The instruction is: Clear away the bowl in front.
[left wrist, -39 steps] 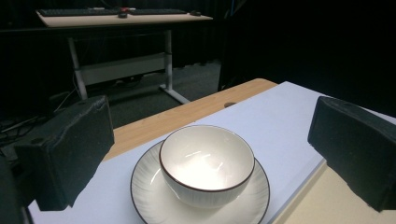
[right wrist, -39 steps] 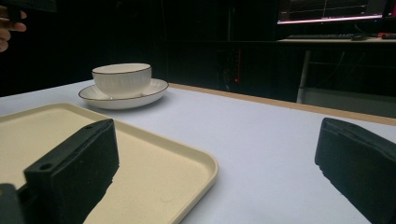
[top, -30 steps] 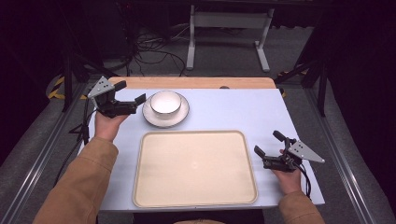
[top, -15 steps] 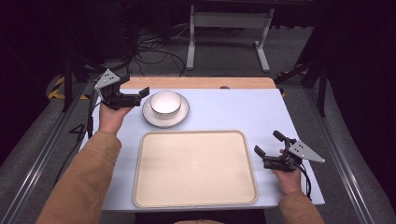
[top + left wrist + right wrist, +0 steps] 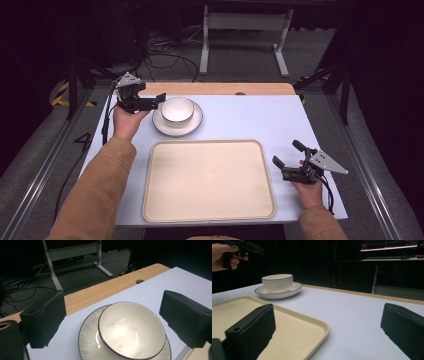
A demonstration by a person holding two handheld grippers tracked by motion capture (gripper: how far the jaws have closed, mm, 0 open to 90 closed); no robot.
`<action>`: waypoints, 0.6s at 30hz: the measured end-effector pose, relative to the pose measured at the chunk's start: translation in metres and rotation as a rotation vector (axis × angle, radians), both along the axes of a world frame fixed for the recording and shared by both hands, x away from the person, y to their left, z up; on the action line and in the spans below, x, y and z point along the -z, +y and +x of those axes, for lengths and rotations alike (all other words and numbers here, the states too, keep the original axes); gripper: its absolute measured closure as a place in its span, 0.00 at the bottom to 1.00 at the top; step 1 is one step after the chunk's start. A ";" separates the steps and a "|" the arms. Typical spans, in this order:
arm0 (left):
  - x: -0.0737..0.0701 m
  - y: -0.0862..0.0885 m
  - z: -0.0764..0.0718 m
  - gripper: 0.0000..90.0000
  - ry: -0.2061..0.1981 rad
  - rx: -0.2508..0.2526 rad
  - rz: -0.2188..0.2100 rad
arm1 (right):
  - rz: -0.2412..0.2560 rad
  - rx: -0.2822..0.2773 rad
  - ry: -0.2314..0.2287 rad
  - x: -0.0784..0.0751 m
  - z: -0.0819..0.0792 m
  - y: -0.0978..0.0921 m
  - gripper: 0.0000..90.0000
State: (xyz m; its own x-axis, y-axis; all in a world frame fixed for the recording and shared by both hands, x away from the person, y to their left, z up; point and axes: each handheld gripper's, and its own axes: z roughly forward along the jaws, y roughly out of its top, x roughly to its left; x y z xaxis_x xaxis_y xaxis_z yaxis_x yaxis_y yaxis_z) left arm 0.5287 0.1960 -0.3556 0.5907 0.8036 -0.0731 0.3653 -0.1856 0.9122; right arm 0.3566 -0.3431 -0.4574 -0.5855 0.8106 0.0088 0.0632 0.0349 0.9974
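The white bowl [image 5: 177, 110] stood upright, mouth up and empty, round and so with no long axis to speak of, nested on a white saucer [image 5: 192, 125] with a dark rim at the far left of the pale bench [image 5: 250, 120]. The left gripper [image 5: 150, 102] hovered just to the bowl's left with its jaws spread wide and pointed toward it, holding nothing. The right gripper [image 5: 287, 160] rested on the bench near the right edge, jaws likewise apart and empty, just beside the bare cream tray [image 5: 207, 180] lying lengthwise across the near middle.
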 end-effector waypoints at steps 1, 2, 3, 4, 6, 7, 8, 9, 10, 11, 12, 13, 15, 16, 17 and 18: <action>0.002 -0.001 0.002 0.11 0.012 -0.004 0.007 | 0.003 -0.001 0.002 0.000 0.000 0.000 0.00; 0.004 -0.001 0.003 0.12 0.027 -0.011 0.013 | 0.004 -0.001 0.002 0.000 0.000 0.000 0.00; 0.007 -0.001 0.005 0.12 0.050 -0.016 0.014 | 0.004 -0.001 0.003 0.000 0.000 0.000 0.00; 0.009 -0.001 0.007 0.13 0.064 -0.019 0.023 | 0.005 -0.001 0.003 0.000 0.000 0.000 0.00; 0.012 -0.001 0.009 0.15 0.096 -0.030 0.024 | 0.005 -0.004 0.004 0.000 0.000 0.000 0.00; 0.014 -0.001 0.011 0.15 0.108 -0.032 0.025 | 0.006 -0.004 0.005 0.000 0.000 -0.001 0.00; 0.015 0.000 0.012 0.16 0.120 -0.036 0.024 | 0.007 -0.004 0.004 0.000 0.000 -0.001 0.00; 0.017 0.000 0.013 0.16 0.131 -0.044 0.019 | 0.011 -0.004 0.006 0.000 0.000 -0.001 0.00; 0.018 0.000 0.014 0.16 0.149 -0.048 0.012 | 0.012 -0.004 0.007 0.000 0.000 -0.001 0.00; 0.019 0.000 0.016 0.16 0.165 -0.054 0.007 | 0.012 -0.004 0.009 0.000 0.000 -0.001 0.00; 0.021 -0.001 0.017 0.16 0.183 -0.063 0.001 | 0.015 -0.001 0.013 0.000 0.000 0.000 0.00; 0.023 -0.001 0.018 0.16 0.199 -0.064 -0.003 | 0.016 -0.004 0.014 0.000 0.000 0.000 0.00; 0.026 -0.002 0.020 0.16 0.223 -0.070 -0.007 | 0.021 -0.008 0.015 0.000 0.001 -0.001 0.01; 0.027 -0.003 0.021 0.16 0.232 -0.065 0.001 | 0.021 -0.008 0.016 0.000 0.001 -0.001 0.01; 0.029 -0.004 0.022 0.16 0.241 -0.071 0.011 | 0.020 -0.008 0.017 0.000 0.001 -0.001 0.01; 0.030 -0.004 0.023 0.16 0.247 -0.070 0.022 | 0.021 -0.009 0.017 0.000 0.001 -0.001 0.01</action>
